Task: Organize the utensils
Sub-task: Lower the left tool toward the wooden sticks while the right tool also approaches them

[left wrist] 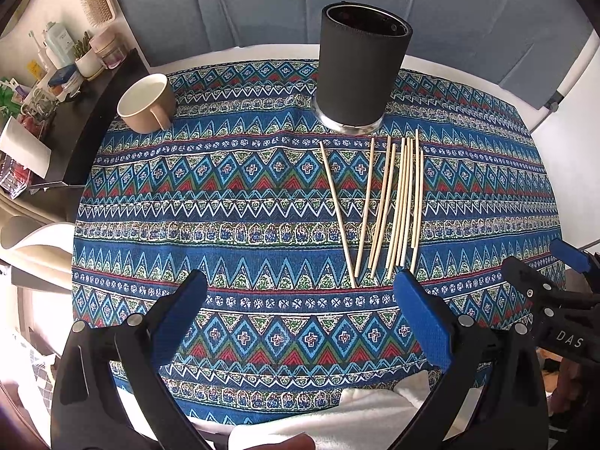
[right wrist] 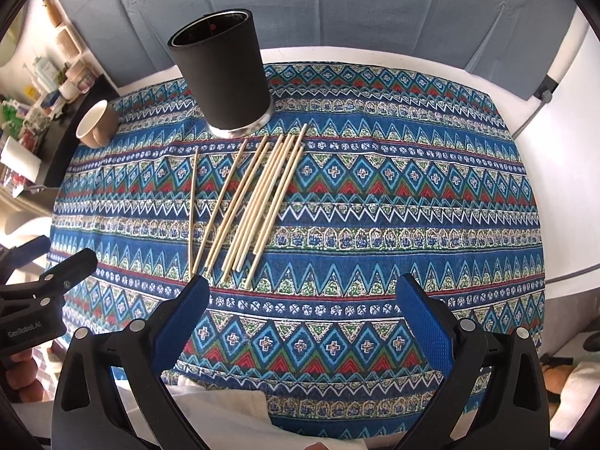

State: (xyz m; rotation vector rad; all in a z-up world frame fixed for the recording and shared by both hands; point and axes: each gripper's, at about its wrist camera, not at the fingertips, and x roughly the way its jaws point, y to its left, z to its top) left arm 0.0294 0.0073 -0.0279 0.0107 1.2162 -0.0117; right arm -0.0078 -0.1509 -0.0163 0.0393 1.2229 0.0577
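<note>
Wooden sticks (left wrist: 390, 202) lie loose on the patterned cloth (left wrist: 225, 195), just before the black cylinder holder (left wrist: 360, 71) near the table's far edge. A beige mug (left wrist: 148, 103) sits at the cloth's far left corner. The left gripper (left wrist: 300, 300) and right gripper (right wrist: 303, 300) both hover with jaws apart, holding nothing.

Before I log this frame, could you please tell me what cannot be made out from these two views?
- Black holder: its bottom is hidden by its own dark wall in both views, so its contents cannot be told.
- Wooden sticks: some near tips sit behind the right gripper finger in the right view.
- Shelf clutter: too small and distorted at the left edge.
- Left gripper: its handle is cut off below.
</note>
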